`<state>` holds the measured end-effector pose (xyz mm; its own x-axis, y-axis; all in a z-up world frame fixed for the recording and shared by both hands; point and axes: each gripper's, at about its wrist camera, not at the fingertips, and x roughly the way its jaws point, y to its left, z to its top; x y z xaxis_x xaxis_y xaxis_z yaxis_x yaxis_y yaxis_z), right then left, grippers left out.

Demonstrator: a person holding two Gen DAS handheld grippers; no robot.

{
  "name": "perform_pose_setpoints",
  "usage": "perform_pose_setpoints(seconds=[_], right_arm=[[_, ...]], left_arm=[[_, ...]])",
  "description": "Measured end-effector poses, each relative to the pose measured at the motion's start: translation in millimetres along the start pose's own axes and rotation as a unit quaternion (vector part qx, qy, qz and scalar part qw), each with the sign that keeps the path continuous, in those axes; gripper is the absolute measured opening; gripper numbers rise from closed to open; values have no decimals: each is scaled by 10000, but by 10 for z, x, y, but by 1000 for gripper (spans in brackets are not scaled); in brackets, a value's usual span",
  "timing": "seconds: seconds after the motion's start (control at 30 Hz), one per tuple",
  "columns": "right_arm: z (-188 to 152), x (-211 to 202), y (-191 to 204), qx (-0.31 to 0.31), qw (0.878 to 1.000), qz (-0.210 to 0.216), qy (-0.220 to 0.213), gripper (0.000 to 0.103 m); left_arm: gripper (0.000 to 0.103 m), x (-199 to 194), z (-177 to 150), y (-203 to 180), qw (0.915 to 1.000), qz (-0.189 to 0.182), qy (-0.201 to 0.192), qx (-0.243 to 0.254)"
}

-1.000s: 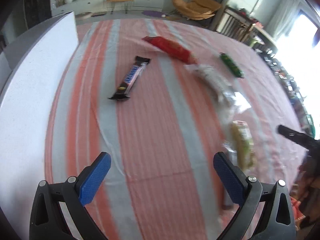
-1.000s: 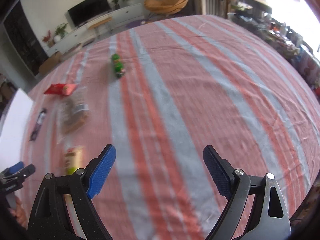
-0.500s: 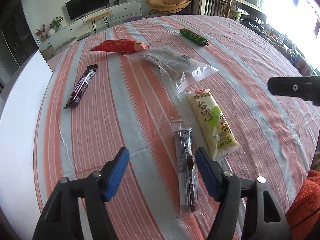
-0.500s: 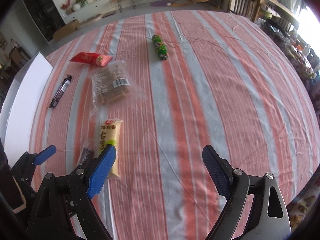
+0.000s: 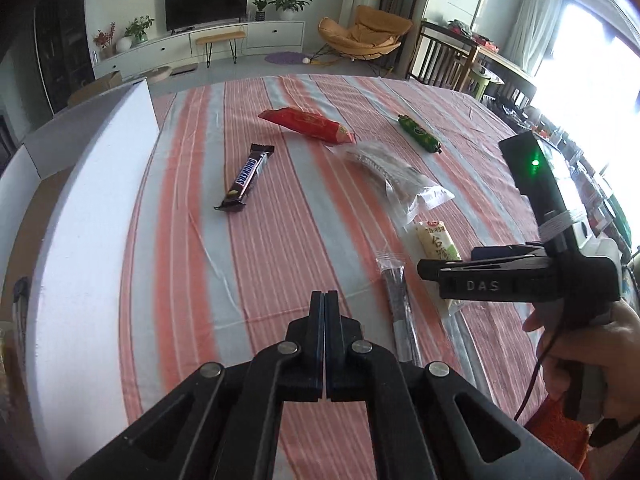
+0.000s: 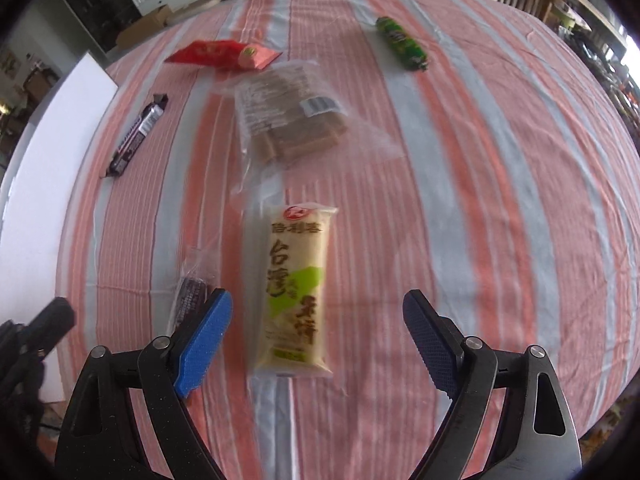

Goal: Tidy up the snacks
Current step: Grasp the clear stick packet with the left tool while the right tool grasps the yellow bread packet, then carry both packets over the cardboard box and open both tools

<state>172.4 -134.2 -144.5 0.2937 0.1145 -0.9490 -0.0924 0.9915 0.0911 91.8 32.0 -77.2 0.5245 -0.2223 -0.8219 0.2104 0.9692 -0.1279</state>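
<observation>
Several snacks lie on the striped tablecloth (image 6: 480, 160). A cream and green packet (image 6: 298, 280) lies lengthwise between the fingers of my right gripper (image 6: 318, 320). Its jaws are closing, and the blue pads (image 6: 208, 332) stand clear of the packet. A dark stick in clear wrap (image 6: 192, 300) lies just beside the left pad. Farther off are a clear biscuit bag (image 6: 288, 120), a Snickers bar (image 6: 138, 136), a red packet (image 6: 224, 54) and a green packet (image 6: 402, 42). My left gripper (image 5: 325, 296) is shut on nothing, above bare cloth left of the dark stick (image 5: 398, 308). The right gripper (image 5: 428, 272) shows side-on over the cream packet (image 5: 436, 240).
A tall white box (image 5: 92, 220) runs along the table's left side, close to the left gripper. A hand (image 5: 580, 352) holds the right gripper's handle at the near right. The Snickers bar (image 5: 248, 176) lies nearest the box. Chairs and a TV unit stand beyond the far edge.
The left gripper's jaws have gone from wide open to fully shut with nothing in them. The right gripper has swung over the cream packet, and its jaws have narrowed slightly.
</observation>
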Motion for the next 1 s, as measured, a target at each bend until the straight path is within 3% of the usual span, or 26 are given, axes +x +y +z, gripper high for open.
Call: perform_pose_setpoints(seconds=[0.07,0.1,0.2,0.27,0.33,0.4,0.43,0.47,0.5,0.57,0.63,0.83,0.93,1.0], right_arm=[[10,2,48,-145,9992,-349,-103,53],[19,-10,34,-155,9992,-350,-131,33],[7,-69,-116,48,9997,-226,-108,29],[-47,-168,-257,228,9993,-213,-223,29],[-117,-317,-447,568,9978,-1,-355,29],[-193,-484,-606,825,9950,196,-523,29],[-233,-568,-668,921,9936,268,-602,29],[-267,-645,-714,1003,9921,338,-672,29],[-309,-717,-758,1070,9907,418,-736,29],[-378,-831,-823,1211,9873,608,-827,29],[-421,-898,-842,1361,9830,856,-883,29],[-332,-1051,-458,1342,9718,1685,-960,29],[-165,-1235,158,915,9639,2279,-1032,29],[-54,-1367,720,531,9543,2757,-1022,29]], left_arm=[[0,32,-17,12,9999,-108,116,-20],[0,87,-31,-5,9996,-214,177,-54],[12,318,-53,-177,9976,-514,454,-115],[50,474,-56,-338,9971,-548,533,-34],[61,623,-53,-502,9973,-392,606,113],[60,734,-59,-673,9971,-143,638,389],[46,775,-72,-734,9969,32,589,526],[24,821,-89,-764,9963,155,563,634],[18,846,-104,-763,9962,149,568,651],[17,803,-116,-695,9972,-74,523,523],[17,647,-112,-529,9973,-559,460,137],[17,-452,-24,104,9871,-1454,-177,-643],[17,-1102,-20,631,9857,-1231,-694,-917],[17,-1459,-73,1073,9857,-725,-995,-1154]])
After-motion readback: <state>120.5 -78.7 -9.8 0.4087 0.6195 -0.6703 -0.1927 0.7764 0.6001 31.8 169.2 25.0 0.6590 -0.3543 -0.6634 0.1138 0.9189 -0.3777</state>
